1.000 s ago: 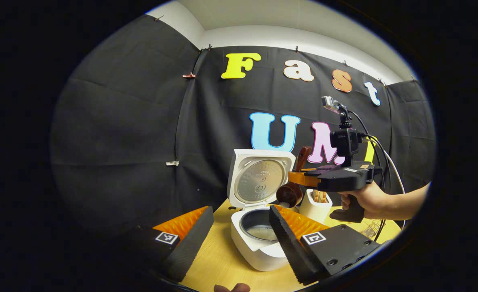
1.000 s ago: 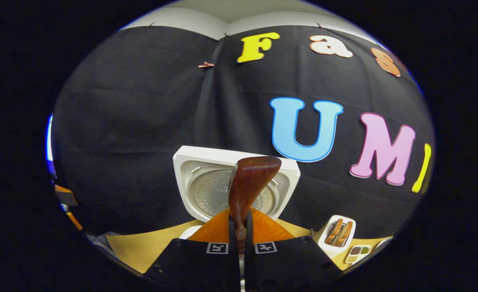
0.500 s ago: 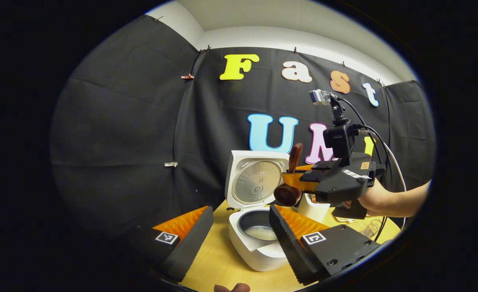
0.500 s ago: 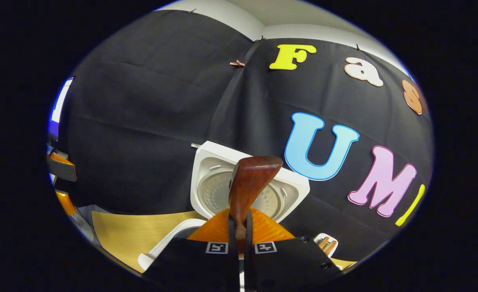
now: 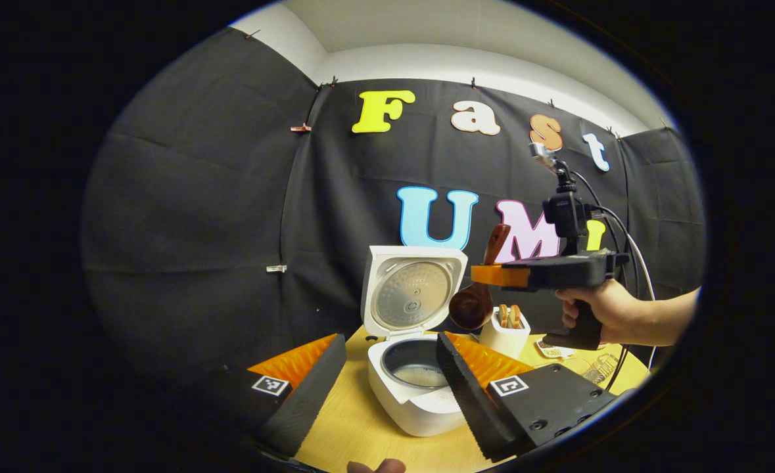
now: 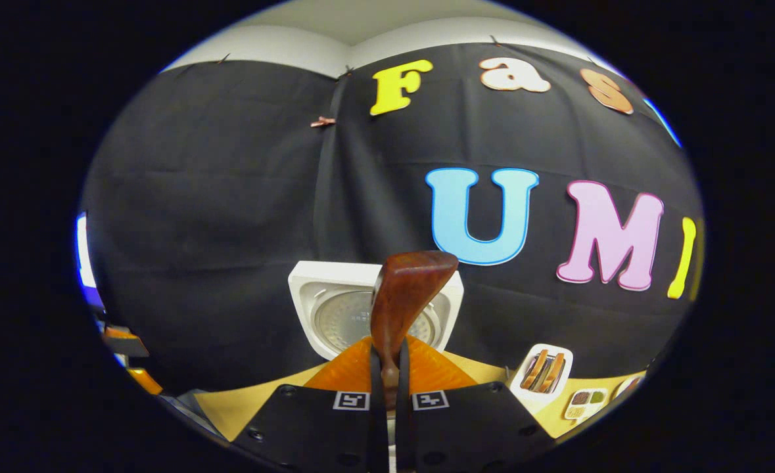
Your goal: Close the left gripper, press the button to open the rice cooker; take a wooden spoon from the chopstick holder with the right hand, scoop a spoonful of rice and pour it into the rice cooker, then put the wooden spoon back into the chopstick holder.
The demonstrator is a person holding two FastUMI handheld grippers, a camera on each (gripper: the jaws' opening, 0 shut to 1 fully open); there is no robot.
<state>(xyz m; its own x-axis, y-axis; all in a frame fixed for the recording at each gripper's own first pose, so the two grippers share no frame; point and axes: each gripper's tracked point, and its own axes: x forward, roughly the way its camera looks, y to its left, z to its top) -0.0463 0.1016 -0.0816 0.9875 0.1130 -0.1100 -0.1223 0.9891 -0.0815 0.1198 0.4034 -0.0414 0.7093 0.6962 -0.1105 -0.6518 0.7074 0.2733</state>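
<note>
- While the right gripper pinches the wooden spoon, its bowl hangs between the open rice cooker and chopstick holder.
- Left gripper spread wide, holding nothing.

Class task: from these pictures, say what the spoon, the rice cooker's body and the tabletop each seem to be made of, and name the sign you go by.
Wooden spoon: dark reddish-brown wood, glossy, likely lacquered; grain streaks and highlights show. Rice cooker body: smooth white shell, probably plastic; its lid's inner plate looks like dimpled grey metal. Table: pale wood-grain surface, possibly laminate.
</note>
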